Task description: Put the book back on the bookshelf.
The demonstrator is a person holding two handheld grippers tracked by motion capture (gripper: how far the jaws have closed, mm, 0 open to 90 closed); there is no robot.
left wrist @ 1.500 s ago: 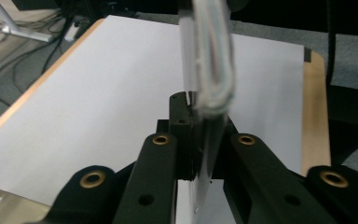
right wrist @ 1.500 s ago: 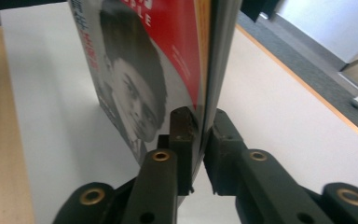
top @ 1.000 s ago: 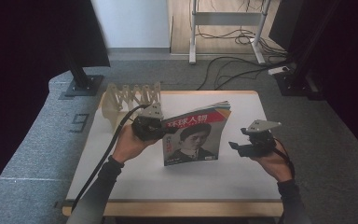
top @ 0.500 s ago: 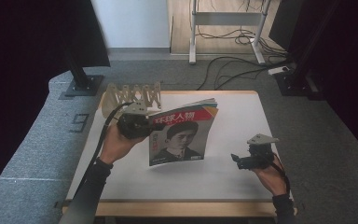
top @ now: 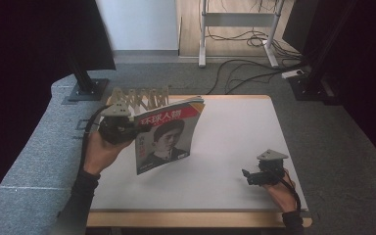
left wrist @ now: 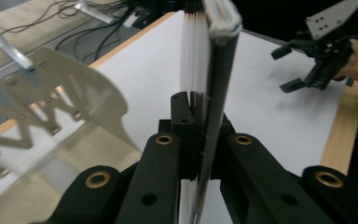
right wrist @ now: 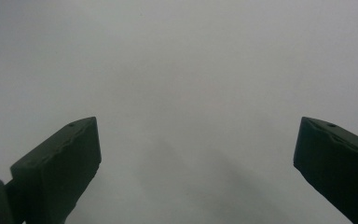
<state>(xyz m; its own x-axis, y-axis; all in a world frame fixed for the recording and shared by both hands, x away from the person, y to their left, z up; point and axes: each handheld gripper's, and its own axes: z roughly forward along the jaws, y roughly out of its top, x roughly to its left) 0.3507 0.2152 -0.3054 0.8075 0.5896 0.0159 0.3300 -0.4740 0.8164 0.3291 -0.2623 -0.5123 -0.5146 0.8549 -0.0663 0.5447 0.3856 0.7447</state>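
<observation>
Magazine (top: 167, 136) upright, clamped — left tool (top: 136, 129)

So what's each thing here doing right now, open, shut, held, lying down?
magazine: closed, held upright off the table, cover facing the person.
left claw: shut on the magazine's edge.
right claw: open, nothing between its jaws, which have just been opening; low over the table.
folding wooden rack: stretched out, standing at the far edge of the table.
table: white top.

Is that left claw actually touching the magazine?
Touching. In the left gripper view, the left gripper has both black jaws pressed against the magazine, clamping its edge.
</observation>
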